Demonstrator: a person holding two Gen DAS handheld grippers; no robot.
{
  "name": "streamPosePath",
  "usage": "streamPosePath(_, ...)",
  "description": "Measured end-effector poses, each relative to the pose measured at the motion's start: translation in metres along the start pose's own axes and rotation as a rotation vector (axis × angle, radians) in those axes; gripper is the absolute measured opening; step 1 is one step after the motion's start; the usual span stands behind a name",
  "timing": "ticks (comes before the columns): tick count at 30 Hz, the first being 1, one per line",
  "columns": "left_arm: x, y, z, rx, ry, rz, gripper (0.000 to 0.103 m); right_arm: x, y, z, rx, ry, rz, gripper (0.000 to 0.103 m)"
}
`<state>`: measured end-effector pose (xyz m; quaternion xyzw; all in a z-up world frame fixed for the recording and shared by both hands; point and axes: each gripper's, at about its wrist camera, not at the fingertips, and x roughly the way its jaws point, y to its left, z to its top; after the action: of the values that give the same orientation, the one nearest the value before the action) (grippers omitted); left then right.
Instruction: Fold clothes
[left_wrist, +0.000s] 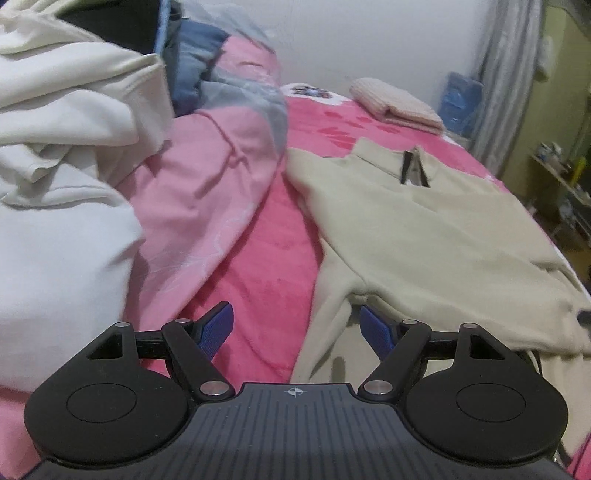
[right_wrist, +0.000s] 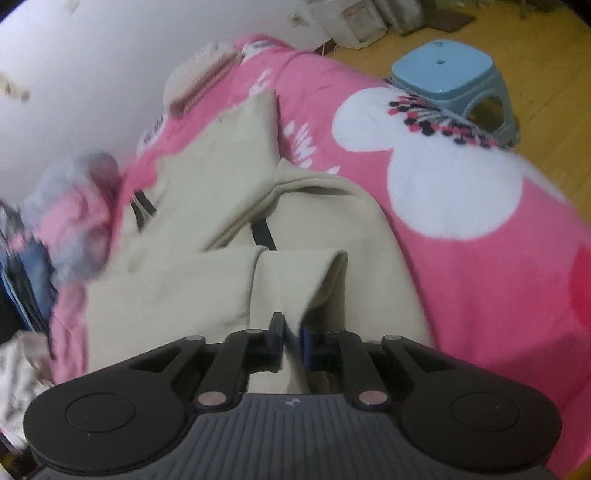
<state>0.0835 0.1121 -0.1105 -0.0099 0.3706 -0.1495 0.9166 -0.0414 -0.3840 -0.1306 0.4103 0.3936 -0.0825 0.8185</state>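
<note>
The right gripper (right_wrist: 291, 338) has its fingers clamped on a fold of the beige top (left_wrist: 424, 236) spread on the bed (left_wrist: 258, 280) — soft, light, floppy, best taken at hem or sleeve edges — while the left gripper (left_wrist: 295, 328), fingers apart, hovers at its sleeve.

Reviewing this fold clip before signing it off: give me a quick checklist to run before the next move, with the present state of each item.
1. Right gripper has cloth: ok, jaws nearly closed with a fold of the beige top between them.
2. Left gripper ready to grasp: ok, jaws wide, nothing held.
3. Left gripper over the garment: not ok, mostly above the pink blanket, beside the sleeve.
4. Top lying flat: not ok, bunched in the right view.
5. White clothes pile clear of the top: ok.
</note>
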Motion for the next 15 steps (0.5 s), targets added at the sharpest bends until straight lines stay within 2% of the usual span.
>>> streamPosePath(2,0.006,-0.005,-0.003,0.042,0.017,-0.009,0.076,0.004,-0.001,0.002,0.005,0.011,0.015,0.027)
streamPosePath(3,0.009,-0.007,-0.005,0.064,0.026,-0.013,0.076,0.006,-0.002,0.002,0.008,0.017,0.022,0.023)
streamPosePath(5,0.017,-0.014,-0.009,0.113,0.043,-0.011,0.076,0.005,0.013,0.006,-0.065,0.038,0.027,0.007)
streamPosePath(8,0.029,-0.028,-0.016,0.200,0.041,0.031,0.076,-0.008,0.044,0.027,-0.136,0.010,0.052,0.007)
streamPosePath(11,0.044,-0.038,-0.019,0.253,0.027,0.087,0.076,-0.017,0.093,0.062,-0.232,-0.063,0.093,0.007)
streamPosePath(15,0.058,-0.043,-0.011,0.226,-0.014,0.156,0.076,0.007,0.163,0.102,-0.421,-0.077,0.042,0.007)
